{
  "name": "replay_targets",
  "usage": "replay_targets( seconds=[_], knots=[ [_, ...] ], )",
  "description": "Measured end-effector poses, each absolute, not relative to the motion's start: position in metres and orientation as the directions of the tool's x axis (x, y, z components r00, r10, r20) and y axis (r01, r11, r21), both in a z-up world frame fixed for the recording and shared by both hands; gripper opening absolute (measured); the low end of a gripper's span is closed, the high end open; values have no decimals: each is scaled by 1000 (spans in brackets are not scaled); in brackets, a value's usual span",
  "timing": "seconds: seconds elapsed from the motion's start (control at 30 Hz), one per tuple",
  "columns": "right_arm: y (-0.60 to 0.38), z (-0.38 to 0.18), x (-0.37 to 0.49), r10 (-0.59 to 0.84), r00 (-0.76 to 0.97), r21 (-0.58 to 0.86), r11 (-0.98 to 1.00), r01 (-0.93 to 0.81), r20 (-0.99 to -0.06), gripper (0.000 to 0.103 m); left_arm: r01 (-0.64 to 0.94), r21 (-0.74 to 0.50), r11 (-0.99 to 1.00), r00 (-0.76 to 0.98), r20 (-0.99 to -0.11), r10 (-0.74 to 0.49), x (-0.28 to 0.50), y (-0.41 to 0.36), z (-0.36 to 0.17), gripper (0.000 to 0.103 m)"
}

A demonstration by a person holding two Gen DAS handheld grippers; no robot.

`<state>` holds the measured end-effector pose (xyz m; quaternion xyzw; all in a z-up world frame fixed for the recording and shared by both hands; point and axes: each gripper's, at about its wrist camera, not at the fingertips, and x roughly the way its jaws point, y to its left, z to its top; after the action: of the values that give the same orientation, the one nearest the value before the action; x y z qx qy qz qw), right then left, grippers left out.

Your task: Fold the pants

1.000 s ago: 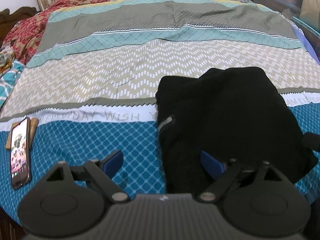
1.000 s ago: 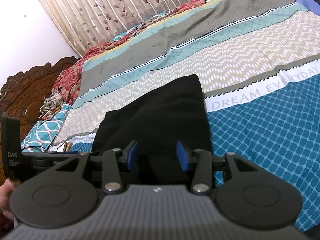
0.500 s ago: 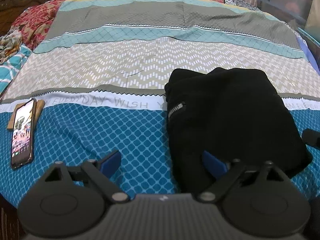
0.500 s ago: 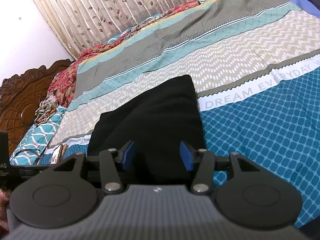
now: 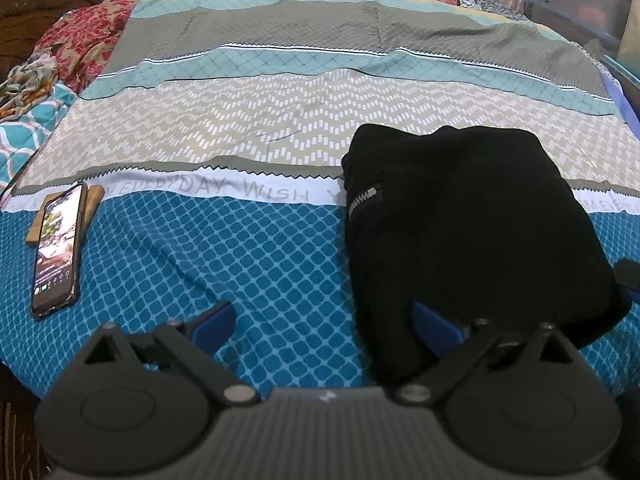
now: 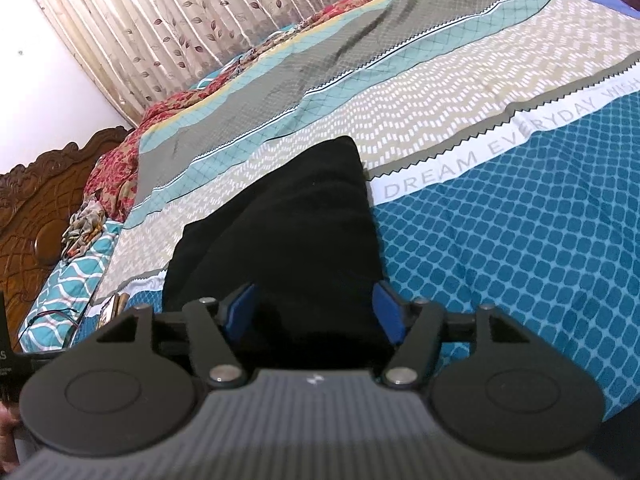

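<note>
Black pants (image 5: 472,224) lie folded into a compact bundle on the patterned bedsheet (image 5: 256,240); folding looks finished. Left gripper (image 5: 324,322) and right gripper (image 6: 316,308) are both opening, pinching nothing.

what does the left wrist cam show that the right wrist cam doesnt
Only the left wrist view: the lit phone lying on the blue part of the bedspread, and the pants' zipper.
Only the right wrist view: the carved wooden headboard.
Both: the folded black pants on the bedspread, and the curtain behind the bed.
</note>
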<state>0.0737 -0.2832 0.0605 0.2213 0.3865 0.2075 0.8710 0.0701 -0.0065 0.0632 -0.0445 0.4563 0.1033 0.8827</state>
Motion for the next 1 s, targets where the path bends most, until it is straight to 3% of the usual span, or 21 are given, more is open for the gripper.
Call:
replay_targets(
  seconds=[0.23,1.0],
  knots=[
    [-280,61,69,533,610,537,819,-201,-586,73,-231,28,973,559,-815,156,65,-8,64,100],
    [-288,67,65,515,639,528,827,-195,-572,76,-248,31,968,550,-819,167,68,-6,58,103]
  ],
)
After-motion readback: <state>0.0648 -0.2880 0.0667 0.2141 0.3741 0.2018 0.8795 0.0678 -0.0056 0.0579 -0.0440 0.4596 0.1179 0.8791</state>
